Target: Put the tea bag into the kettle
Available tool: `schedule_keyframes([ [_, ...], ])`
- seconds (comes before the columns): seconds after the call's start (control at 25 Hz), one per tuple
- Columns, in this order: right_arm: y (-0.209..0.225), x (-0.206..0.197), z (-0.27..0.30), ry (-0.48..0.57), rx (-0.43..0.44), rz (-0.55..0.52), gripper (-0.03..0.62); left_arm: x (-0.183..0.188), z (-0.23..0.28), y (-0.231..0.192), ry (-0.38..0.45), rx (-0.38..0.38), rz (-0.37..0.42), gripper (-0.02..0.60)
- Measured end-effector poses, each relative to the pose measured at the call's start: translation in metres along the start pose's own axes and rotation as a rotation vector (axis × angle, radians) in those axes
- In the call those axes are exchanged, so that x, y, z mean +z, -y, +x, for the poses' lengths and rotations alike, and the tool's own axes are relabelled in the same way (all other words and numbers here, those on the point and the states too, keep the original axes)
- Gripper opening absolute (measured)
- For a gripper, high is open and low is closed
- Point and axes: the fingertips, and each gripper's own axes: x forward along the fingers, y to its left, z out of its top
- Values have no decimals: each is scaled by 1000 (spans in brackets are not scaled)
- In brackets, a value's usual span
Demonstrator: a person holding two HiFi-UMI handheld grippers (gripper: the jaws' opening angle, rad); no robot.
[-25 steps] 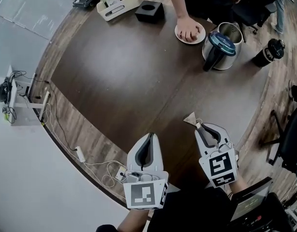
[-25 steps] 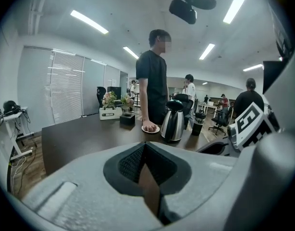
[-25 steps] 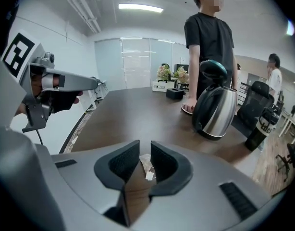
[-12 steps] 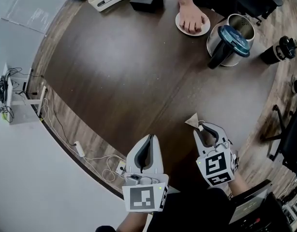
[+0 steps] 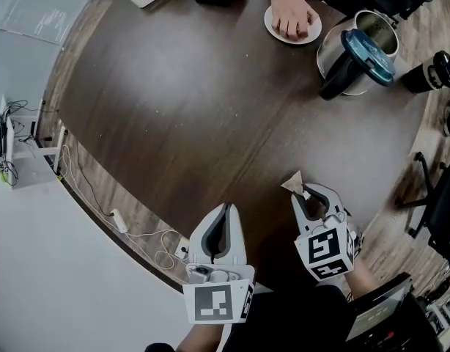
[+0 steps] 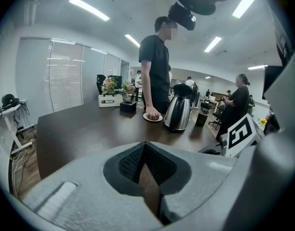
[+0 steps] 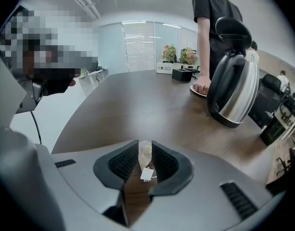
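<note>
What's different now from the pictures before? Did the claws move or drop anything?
Almost nothing. The view shifted, so the kettle and plate sit nearer the head view's top edge. The right claw still pinches the tea bag, in about the same spot. The left claw stays shut and empty, and the other person's hand stays on the plate.

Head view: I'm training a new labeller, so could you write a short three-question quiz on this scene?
1. True or false: the lid of the kettle is shut.
2. What sits between the jaws of the right hand-held gripper? A) tea bag B) spoon C) nothing
3. Fill in: a person's hand rests on a white ____.
Key: 1 false, it stands open; 2 A; 3 plate.
</note>
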Motion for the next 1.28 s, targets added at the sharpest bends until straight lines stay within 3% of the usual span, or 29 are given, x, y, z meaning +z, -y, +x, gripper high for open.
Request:
schedule_keyframes([
  [0.48,-1,-5,15,-32,19,7,83,-6,7,-6,-24,6,-2,5],
  [0.8,2,-6,14,-32,1,25,23,-5,7,-7,-24,5,1,5],
  [1.28,11,5,-6,10,-32,44,11,13,-5,2,15,2,19,5],
])
